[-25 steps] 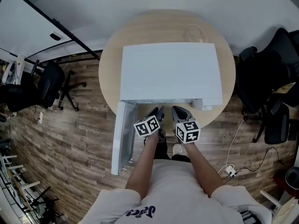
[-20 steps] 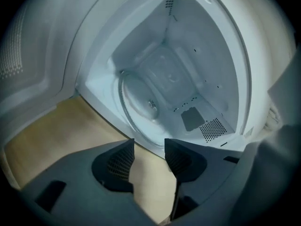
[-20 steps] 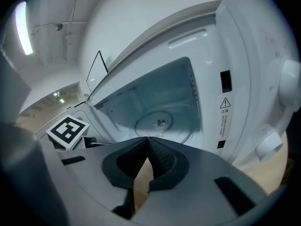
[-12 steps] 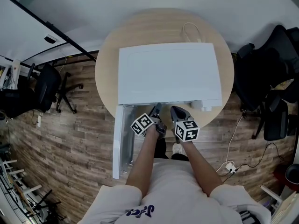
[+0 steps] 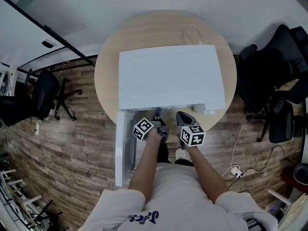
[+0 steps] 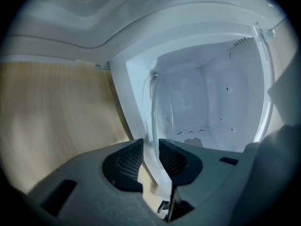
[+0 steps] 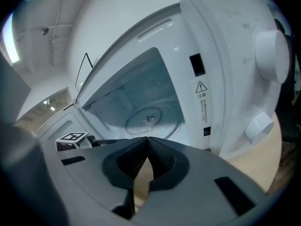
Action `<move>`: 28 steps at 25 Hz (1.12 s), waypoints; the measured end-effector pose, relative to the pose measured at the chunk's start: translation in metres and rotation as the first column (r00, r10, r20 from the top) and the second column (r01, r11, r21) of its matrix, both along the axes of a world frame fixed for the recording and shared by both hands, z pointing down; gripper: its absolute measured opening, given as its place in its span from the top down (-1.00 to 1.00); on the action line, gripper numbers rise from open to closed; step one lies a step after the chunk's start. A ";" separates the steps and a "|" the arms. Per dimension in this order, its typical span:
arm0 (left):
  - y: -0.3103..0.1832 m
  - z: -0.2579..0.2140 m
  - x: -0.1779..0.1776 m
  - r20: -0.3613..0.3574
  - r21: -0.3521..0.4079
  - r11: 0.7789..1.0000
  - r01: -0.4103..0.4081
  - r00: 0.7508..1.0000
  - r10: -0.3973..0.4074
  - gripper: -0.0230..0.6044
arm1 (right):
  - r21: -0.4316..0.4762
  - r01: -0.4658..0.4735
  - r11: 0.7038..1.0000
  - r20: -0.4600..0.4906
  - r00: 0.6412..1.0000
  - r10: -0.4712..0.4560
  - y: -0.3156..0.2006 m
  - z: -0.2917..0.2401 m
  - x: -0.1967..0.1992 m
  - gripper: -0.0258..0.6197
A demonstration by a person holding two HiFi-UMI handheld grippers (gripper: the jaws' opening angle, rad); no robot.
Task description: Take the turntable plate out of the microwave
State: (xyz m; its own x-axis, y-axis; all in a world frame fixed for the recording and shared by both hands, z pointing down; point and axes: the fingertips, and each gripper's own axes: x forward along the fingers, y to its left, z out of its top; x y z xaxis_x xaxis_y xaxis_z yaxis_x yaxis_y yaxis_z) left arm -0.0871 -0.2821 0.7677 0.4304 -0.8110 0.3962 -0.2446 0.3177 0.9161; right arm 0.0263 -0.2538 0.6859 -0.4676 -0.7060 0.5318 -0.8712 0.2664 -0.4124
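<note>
Wood-plank floor (image 5: 72,143) surrounds a round table (image 5: 108,81), and a white microwave (image 5: 168,76) takes up most of the tabletop. Its door (image 5: 124,148) hangs open to the left, past the table's edge. A pale cable (image 5: 192,32) loops on the table behind it, and dark chairs (image 5: 269,76) stand off to the right.

Inside the cavity, the glass plate (image 7: 150,119) lies flat on the floor, and nothing else shows in there. Two round knobs (image 7: 270,55) sit on the panel right of the opening.

The left gripper (image 5: 157,112) reaches into the mouth of the cavity, rolled onto its side. Its jaws have just been closing and now stand partly closed on the plate's near rim (image 6: 153,107), which runs edge-on between the pads; both pads appear to touch it.

The right gripper (image 5: 182,115) is just beside it, in front of the opening and pointing in and down. Its jaws are pressed together with nothing between them. Its view shows the left gripper's marker cube (image 7: 70,138) at the cavity's left side.
</note>
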 end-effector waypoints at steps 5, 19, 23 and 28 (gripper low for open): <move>0.003 0.001 0.000 -0.080 -0.007 0.999 0.048 0.996 -0.048 0.70 | -0.019 -0.026 0.999 0.023 0.999 0.026 0.005 0.004 0.006 0.87; 0.023 -0.017 -0.002 -0.153 0.047 0.996 0.074 0.986 -0.066 0.80 | -0.136 -0.128 0.982 0.261 0.952 0.160 0.024 0.029 0.009 0.87; 0.035 -0.016 -0.001 -0.197 0.030 0.995 0.092 0.977 -0.085 0.81 | -0.157 -0.135 0.978 0.387 0.903 0.187 0.028 0.033 0.004 0.87; 0.046 -0.019 0.001 -0.209 0.032 0.995 0.090 0.975 -0.081 0.81 | -0.200 -0.176 0.964 0.574 0.776 0.261 0.032 0.038 0.004 0.86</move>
